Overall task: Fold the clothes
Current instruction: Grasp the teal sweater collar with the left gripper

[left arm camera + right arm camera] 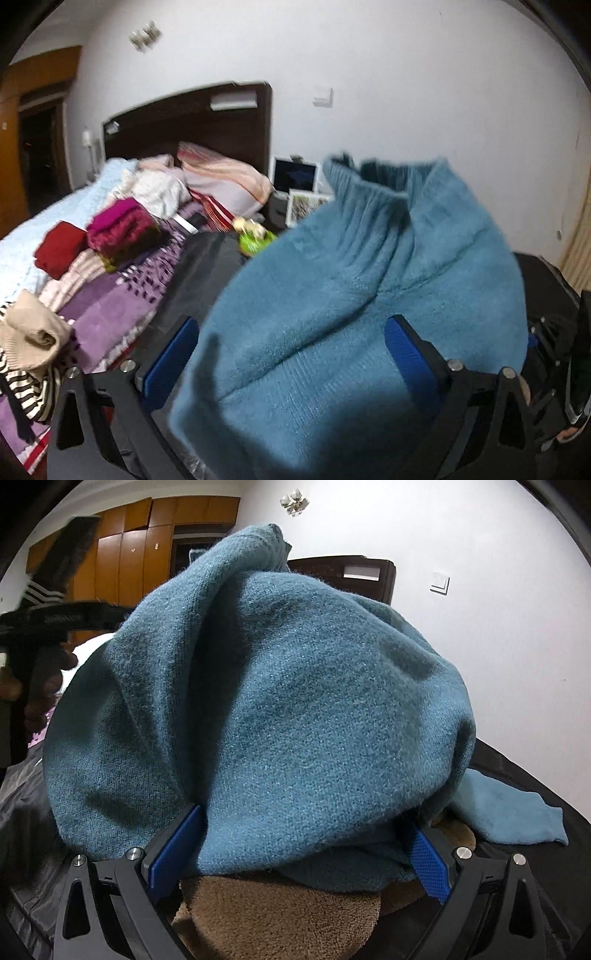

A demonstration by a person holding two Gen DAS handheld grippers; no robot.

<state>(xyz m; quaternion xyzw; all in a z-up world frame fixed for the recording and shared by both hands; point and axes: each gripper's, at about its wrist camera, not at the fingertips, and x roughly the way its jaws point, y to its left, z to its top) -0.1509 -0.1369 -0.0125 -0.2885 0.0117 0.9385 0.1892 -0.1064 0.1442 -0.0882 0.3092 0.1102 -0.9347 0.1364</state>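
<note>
Beige top (pixel 31 334): far left, crumpled on the bed, next to a black & white striped top (pixel 35 391).
Purple blanket (pixel 110 306): lies over the bed, under the piles.
Red cloth (pixel 59 247): folded, on the bed.
Pink-purple pile (pixel 122 225): folded, just right of the red cloth.
Headboard (pixel 192 118): dark wood, at the back by the white wall.
Striped pillow (pixel 225 181): leans at the headboard.
Green toy (pixel 255 240): small, blurry, near the pillow. Can't tell what it is.
Black sheet (pixel 207 266): dark & shiny, spread on the bed by the purple blanket.
Left gripper (pixel 291 354): jaws wide apart, blue pads on both sides. Blue sweater sits between them. Can't tell if the pads pinch it.
Blue sweater (pixel 351 295): big, fuzzy, teal-blue. In left wrist view it fills the middle, ribbed edge up top. In right wrist view (pixel 266 701) it is bunched up high in a lump, one part flat on the black sheet at right.
Right gripper (pixel 303 849): jaws wide apart too. Sweater hangs over & between the blue pads. Can't tell if it's gripped.
Brown cloth (pixel 277 915): fuzzy, under the sweater, low betw. the right jaws.
Wardrobe (pixel 122 554): orange-brown wood, back left in right wrist view.
Wall switch (pixel 439 581): white, on the wall at right.
</note>
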